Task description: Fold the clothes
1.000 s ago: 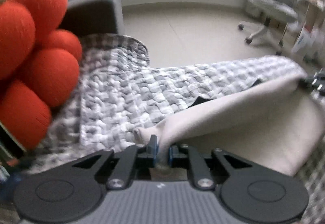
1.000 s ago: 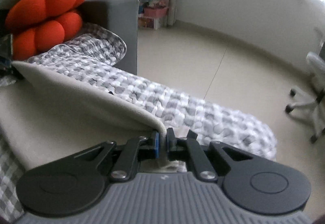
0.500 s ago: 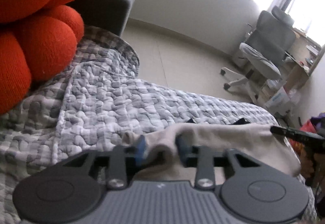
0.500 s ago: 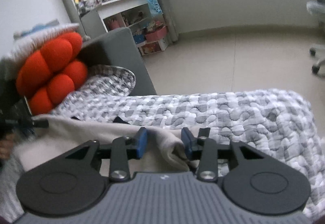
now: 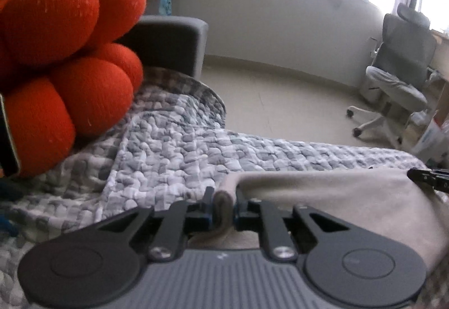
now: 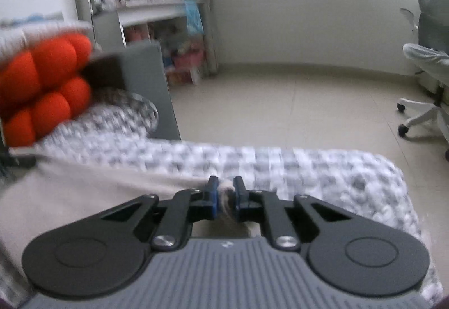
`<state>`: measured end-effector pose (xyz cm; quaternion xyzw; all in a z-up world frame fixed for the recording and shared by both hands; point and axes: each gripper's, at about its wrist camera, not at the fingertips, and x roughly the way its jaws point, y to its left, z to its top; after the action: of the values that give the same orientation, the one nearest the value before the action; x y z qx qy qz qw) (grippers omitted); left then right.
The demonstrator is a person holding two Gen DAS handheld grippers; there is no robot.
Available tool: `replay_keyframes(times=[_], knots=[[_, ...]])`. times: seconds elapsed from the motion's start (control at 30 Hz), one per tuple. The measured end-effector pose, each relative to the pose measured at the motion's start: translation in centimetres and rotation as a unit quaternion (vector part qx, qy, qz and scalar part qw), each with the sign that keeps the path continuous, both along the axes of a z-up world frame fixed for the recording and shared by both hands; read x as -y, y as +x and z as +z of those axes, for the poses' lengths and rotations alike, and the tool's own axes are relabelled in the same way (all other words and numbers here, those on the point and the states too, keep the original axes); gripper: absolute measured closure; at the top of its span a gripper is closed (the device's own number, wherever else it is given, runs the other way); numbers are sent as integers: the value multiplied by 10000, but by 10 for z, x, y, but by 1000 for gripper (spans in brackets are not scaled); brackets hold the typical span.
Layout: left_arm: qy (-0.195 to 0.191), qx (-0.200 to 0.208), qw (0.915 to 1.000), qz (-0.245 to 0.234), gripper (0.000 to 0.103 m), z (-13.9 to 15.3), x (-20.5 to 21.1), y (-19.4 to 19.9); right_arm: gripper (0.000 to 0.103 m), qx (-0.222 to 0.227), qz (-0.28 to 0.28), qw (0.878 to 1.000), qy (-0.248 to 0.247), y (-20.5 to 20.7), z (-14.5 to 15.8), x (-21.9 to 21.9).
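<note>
Beige garment [image 5: 331, 196] lies on the grey-and-white quilted bed cover [image 5: 174, 157], stretched out flat between the two grippers — long axis runs side to side across the bed, from the end with the orange knot cushion [image 5: 64, 56] toward the end nearest the office chair [image 5: 398, 79].

Left gripper [image 5: 223, 209]: pinching a bunched fold of the garment's near-left corner; cloth fills the gap between the blue-lined fingers. The rest of the garment spreads rightward and forward from this gripper, its far edge forming a straight taut-looking line to the other gripper's tip at the frame's right edge.

Right gripper [image 6: 224, 198]: closed on a small wad of the garment [image 6: 84, 188] at its right corner. From here the cloth extends left, toward the cushion [image 6: 42, 87]; view is motion-blurred.

Beyond the bed: grey armrest or headboard block [image 5: 171, 45], pale tiled floor [image 6: 294, 110], cluttered shelving [image 6: 157, 28] by the wall.
</note>
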<state>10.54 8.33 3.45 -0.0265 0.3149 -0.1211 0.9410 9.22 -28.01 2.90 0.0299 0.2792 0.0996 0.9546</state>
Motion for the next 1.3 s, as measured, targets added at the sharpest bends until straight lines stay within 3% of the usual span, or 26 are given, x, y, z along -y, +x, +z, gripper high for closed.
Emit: replay_keyframes(times=[0.1, 0.2, 0.3, 0.33, 0.37, 0.47, 0.67, 0.8, 0.93, 1.07, 1.23, 1.3], knots=[[22, 11, 10000, -5, 75, 3, -4, -8, 82, 40, 20, 10000, -16, -4, 1, 2], [-181, 85, 9996, 195, 63, 8, -14, -16, 64, 159, -143, 9997, 119, -9, 10, 8], [-344, 3, 9991, 232, 60, 6, -19, -13, 63, 189, -234, 9982, 518, -10, 15, 18], [-369, -78, 9991, 199, 62, 4, -18, -9, 67, 108, -197, 9980, 584, -9, 15, 18], [-393, -142, 9989, 198, 63, 2, -18, -5, 90, 6, -210, 9991, 378, -5, 12, 13], [-572, -316, 9972, 361, 80, -1, -22, 4, 92, -176, -319, 9991, -232, 6, 8, -5], [-907, -616, 9912, 742, 86, 2, -25, 4, 92, -711, -829, 9937, -242, 22, 16, -12], [-1533, -852, 9741, 1426, 81, 5, -35, 1, 86, -665, -1552, 9847, 426, 11, 29, -9], [-1821, -808, 9565, 2132, 58, 9, -37, -15, 72, -409, -1981, 9772, 650, -1, 34, -14], [-1489, -543, 9640, 2136, 58, 12, -32, -19, 69, -238, -2018, 9774, 589, -2, 36, -9], [-1496, -267, 9670, 2046, 56, 15, -32, -12, 66, -270, -2179, 9614, 1659, -2, 33, 30], [-1446, -215, 9682, 2028, 56, 13, -31, -8, 66, -287, -2161, 9608, 1713, -2, 32, 37]])
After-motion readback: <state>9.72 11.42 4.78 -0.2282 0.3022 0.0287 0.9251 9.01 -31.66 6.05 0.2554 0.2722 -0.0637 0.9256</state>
